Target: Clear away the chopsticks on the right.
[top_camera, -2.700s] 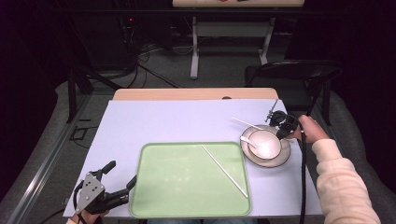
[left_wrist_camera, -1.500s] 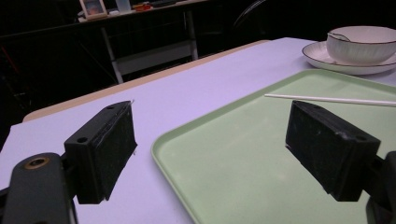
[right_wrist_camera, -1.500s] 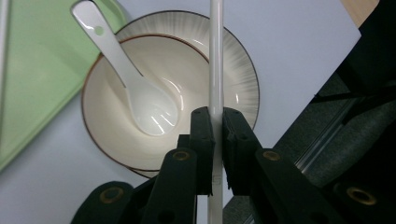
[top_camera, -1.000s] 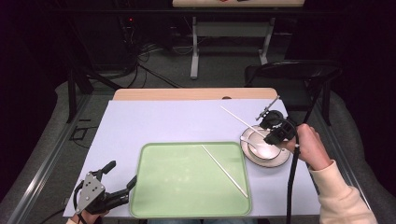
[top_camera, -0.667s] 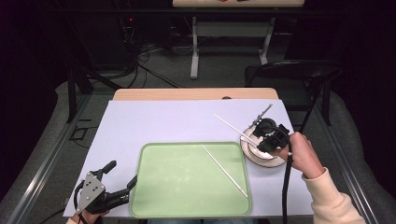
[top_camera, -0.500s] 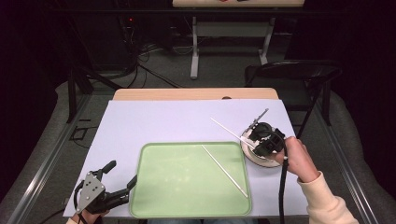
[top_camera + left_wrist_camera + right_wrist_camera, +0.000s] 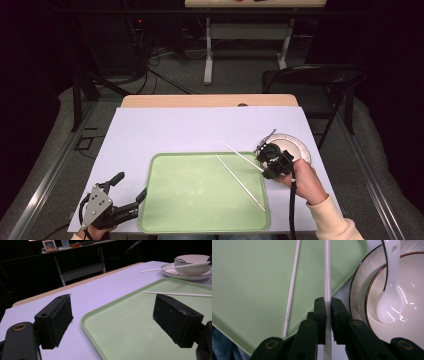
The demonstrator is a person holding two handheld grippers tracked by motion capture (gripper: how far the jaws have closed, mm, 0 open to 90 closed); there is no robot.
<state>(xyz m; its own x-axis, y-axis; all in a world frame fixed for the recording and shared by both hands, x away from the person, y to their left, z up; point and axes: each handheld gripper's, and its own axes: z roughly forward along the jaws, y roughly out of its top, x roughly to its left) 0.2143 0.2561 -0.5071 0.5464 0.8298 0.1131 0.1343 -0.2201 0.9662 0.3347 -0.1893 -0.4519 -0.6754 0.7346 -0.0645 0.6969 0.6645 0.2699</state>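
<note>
A pale green tray (image 7: 200,200) lies on the lilac table, and one white chopstick (image 7: 240,182) rests slantwise on its right part. My right gripper (image 7: 263,162) (image 7: 327,301) is shut on a second white chopstick (image 7: 240,154) (image 7: 327,270), held low over the tray's right edge and pointing toward the far left. Just beside it, a white bowl (image 7: 292,146) (image 7: 404,302) sits on a plate (image 7: 359,282) with a white spoon (image 7: 389,300) in it. My left gripper (image 7: 131,186) (image 7: 112,317) stands open at the tray's near left edge with nothing between its fingers.
The lilac cover (image 7: 165,130) spans the table, with a bare wooden strip (image 7: 210,101) along the far edge. A dark folding chair (image 7: 310,80) stands past the table's far right corner. Cables trail across the floor behind.
My right gripper has come down and toward the near left, from above the bowl to the tray's right edge, carrying the chopstick. The left gripper has stayed put.
</note>
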